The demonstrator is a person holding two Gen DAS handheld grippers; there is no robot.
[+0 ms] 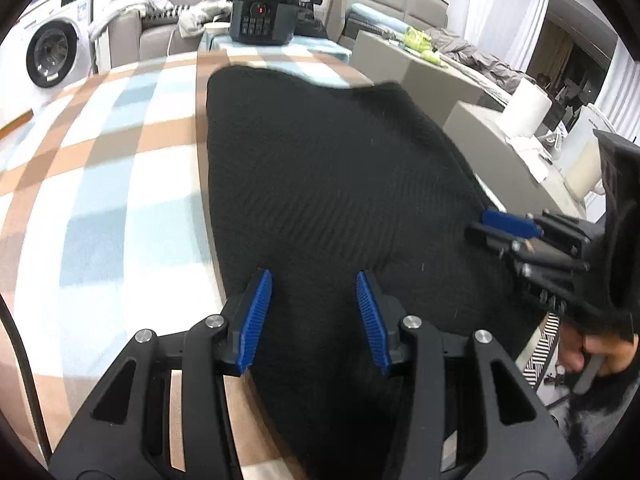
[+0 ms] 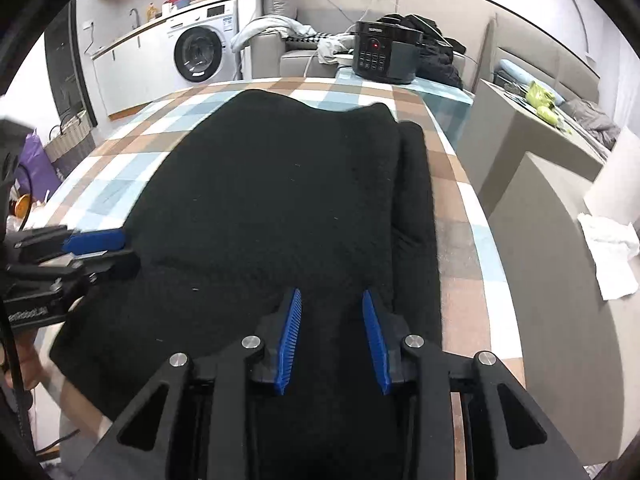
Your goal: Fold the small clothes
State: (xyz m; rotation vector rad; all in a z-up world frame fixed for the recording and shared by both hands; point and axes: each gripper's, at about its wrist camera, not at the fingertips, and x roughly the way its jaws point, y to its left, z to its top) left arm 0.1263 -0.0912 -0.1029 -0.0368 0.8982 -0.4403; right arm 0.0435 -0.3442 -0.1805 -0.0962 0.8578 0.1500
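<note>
Both tongs, left (image 1: 314, 316) and right (image 2: 331, 338), are held open over the knit (image 1: 320, 168); its near hem, seemingly loose, should be pinched evenly.

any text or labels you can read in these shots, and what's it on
"SUPOR", blurred, likely reading: front of the black cooker.
"...etRobot.AI", start cut off: side of the left claw body, seen from the right wrist view.
Cooker button labels and red display: too small to read.
Washer panel and stickers: too blurred to read.
Nothing on the black garment or the right claw.
</note>
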